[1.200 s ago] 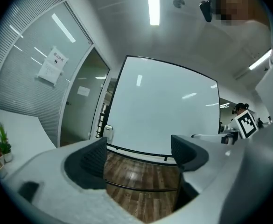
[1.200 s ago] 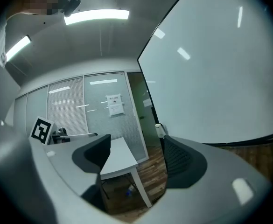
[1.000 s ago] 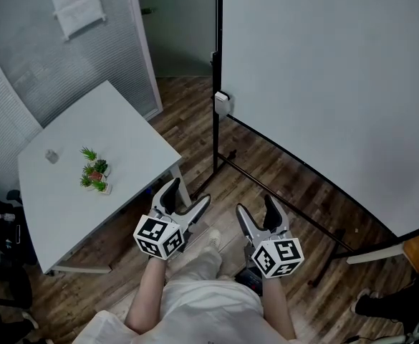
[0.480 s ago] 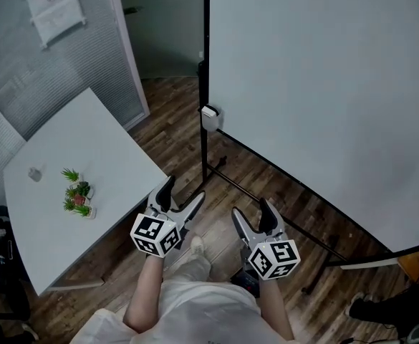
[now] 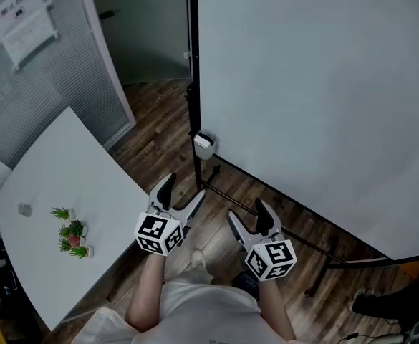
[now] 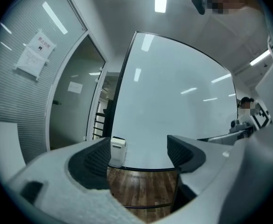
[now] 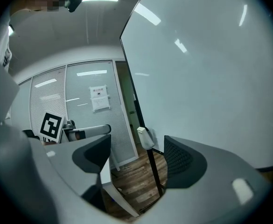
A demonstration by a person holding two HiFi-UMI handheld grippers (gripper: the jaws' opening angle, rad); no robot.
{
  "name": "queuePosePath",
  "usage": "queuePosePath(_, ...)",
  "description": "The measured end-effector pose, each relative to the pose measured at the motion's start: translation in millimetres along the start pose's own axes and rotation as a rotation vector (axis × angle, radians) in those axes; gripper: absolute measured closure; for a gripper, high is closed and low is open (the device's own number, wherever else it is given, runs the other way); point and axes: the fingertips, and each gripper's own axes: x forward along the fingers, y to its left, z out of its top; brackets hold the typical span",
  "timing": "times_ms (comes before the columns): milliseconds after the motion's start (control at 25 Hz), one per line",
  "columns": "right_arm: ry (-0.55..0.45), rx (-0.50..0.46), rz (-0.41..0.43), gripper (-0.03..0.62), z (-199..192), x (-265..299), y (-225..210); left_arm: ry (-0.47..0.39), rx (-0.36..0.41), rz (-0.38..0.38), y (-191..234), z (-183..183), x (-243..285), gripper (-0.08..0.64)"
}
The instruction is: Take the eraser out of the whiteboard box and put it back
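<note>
Ahead at the lower left corner of the whiteboard (image 5: 316, 84), fixed to the stand post (image 5: 193, 63): whiteboard box (image 5: 204, 144), well apart from both tools; eraser unseen, presumably inside. Left gripper (image 5: 184, 190) wide but closing on nothing; right gripper (image 5: 246, 211) wide and empty. Best to close in level, square up to the box, spread the leading jaws fully, then reach in from above before pinching.

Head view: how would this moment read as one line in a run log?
stage: pre-grasp | left gripper: empty, jaws closing | right gripper: open, empty | small white box: on black whiteboard frame, untouched
</note>
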Motion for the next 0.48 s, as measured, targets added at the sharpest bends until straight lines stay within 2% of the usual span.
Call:
queuePosePath(160,0.017,-0.014,-0.022,0.241,3,33,-6,0.024,0.042,-0.016,26,-1,28,0.189)
queuePosePath(480,0.03,-0.034,-0.105,0.247,2,57,-24,0.04,0.03,-0.072,47,-5,69,0.189)
